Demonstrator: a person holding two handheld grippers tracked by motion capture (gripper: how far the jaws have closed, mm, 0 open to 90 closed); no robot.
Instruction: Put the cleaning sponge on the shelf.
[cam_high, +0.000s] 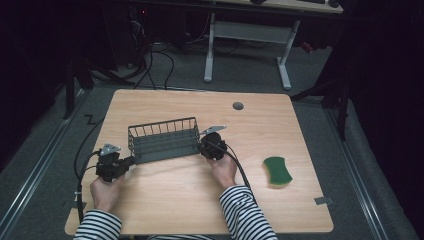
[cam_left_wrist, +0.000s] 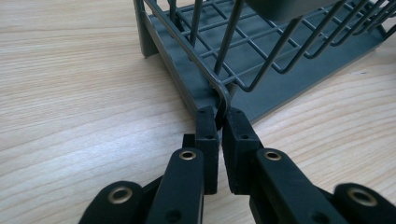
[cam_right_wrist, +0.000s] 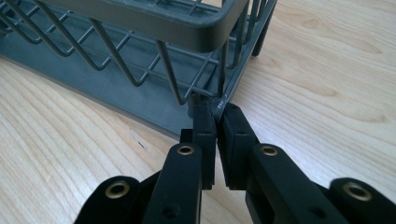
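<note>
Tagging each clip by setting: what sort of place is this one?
Probably a lab or office workroom, not a kitchen: a bare wooden table on grey carpet, cables on the floor, a white-legged desk behind. The wire rack and sponge look like props.

A lab or office: wooden table on grey carpet, desk frame and cables behind.
</note>
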